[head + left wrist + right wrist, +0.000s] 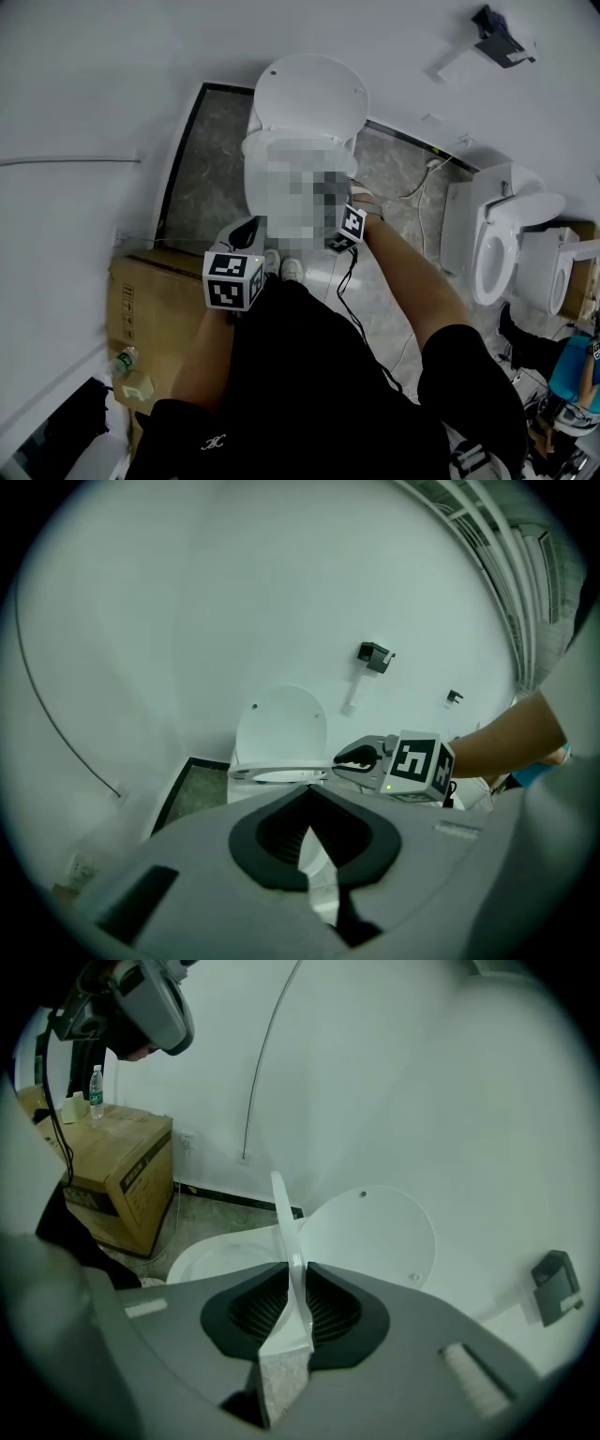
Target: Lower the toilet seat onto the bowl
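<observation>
Left gripper [305,808]: dark ribbed pads pressed together, nothing between them. It hangs at about 7 o'clock of the toilet, short of it and idle.

Right gripper [291,1283]: at about 4 o'clock of the toilet, jaws pinching the side rim of the thin white plastic toilet seat [287,1232]. In the right gripper view the seat shows edge-on, as a narrow strip. The white ceramic bowl [211,1255] lies at its 9 o'clock and the upright oval white lid [375,1241] at its 3 o'clock. The seat is off the lid and over the bowl. I cannot tell how far it is from the rim, and a mosaic patch covers that spot in the head view.

Brown cardboard box [155,309] on the floor at 8 o'clock, well apart from the toilet. Thin black cable [361,309] trails from the right gripper down along the leg.

Risks, as judged:
- The pinch is on a thin, smooth plastic edge only. If the seat's weight swings on the hinge, it may slide out and slam onto the bowl.
- The left gripper is too far off to catch a drop.
- If the right jaws hold on until contact, the lower one may get trapped between seat and rim. Release would have to come just before.
- Cable may snag on knee or foot and jerk the gripper mid-descent.
- The lid looks free-standing, so a sharp tug may bring it forward too.
</observation>
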Tool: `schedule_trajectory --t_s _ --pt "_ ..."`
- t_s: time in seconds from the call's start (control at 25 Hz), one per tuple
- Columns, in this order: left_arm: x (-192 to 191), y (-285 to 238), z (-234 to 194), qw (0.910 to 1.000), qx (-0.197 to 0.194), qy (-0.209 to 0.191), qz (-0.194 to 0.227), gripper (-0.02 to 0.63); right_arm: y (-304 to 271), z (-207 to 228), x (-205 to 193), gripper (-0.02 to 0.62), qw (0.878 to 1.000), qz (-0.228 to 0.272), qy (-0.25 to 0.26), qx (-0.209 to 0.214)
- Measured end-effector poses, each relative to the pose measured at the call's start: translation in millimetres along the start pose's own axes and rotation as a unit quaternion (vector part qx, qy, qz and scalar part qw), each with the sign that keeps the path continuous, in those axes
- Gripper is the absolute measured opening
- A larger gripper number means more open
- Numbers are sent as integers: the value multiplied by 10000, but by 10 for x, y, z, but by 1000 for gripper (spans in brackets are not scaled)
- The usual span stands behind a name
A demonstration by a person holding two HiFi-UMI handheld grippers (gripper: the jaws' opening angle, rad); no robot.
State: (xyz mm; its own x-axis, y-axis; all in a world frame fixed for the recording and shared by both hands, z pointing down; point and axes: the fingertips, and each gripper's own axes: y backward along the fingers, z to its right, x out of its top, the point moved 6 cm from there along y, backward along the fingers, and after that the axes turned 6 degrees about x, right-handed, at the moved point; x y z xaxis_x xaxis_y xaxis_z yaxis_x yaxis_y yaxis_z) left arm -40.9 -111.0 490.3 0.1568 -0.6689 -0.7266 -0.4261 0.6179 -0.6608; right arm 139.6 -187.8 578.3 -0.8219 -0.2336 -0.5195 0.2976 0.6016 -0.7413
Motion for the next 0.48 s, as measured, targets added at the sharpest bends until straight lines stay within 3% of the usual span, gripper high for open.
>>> schedule_trajectory --t_s 0.24,0.48 --pt "-297 -135 -21 9996 -31 60 -282 8 -50 -391 -116 75 9998 -212 34 17" --pt "-546 -232 -104 9988 -26 154 -471 6 -135 -834 -254 75 9976 -468 225 458"
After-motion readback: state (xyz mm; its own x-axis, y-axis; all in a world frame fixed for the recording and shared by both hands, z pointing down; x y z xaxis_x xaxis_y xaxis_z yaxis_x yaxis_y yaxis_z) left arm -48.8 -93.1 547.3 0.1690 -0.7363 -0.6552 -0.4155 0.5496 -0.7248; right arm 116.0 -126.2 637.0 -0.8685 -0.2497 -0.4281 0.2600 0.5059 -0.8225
